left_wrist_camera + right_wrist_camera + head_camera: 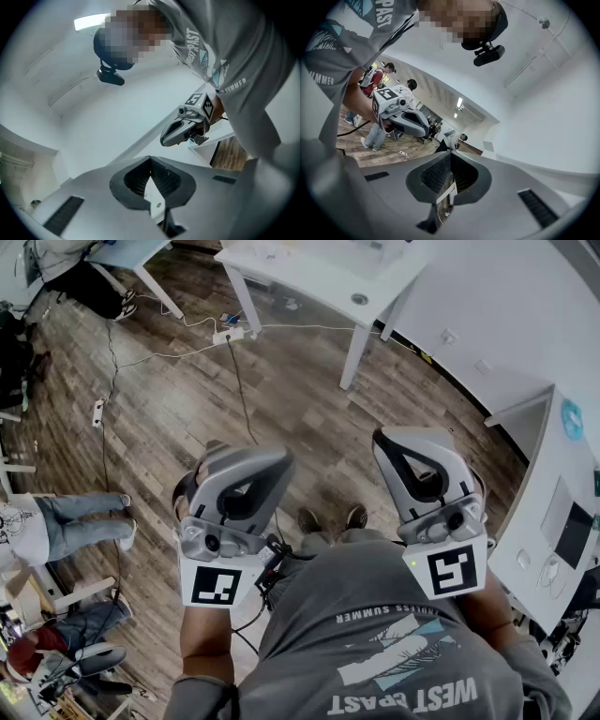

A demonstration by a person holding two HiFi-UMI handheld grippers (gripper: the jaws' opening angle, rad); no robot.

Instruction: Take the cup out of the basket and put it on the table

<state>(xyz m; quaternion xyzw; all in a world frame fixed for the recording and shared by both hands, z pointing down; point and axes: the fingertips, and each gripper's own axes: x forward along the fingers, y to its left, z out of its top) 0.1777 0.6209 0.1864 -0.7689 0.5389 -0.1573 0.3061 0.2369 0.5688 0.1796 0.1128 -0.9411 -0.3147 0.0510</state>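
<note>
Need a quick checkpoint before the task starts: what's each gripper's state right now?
Left gripper: closed, holding nothing.
Right gripper: closed, holding nothing.

Above the grey shirt (pixel 375 652), we can't see either hand, both hidden under the left gripper (pixel 246 465) and right gripper (pixel 412 444). The shirt is cut by the bottom edge, print partly lost. Left of it a person in jeans (pixel 80 519) is clipped by the frame; right of it a white desk (pixel 539 521) runs out of frame, bits on it too small to tell. Distant people (pixel 450 139) below the shirt, right gripper view: too small.
</note>
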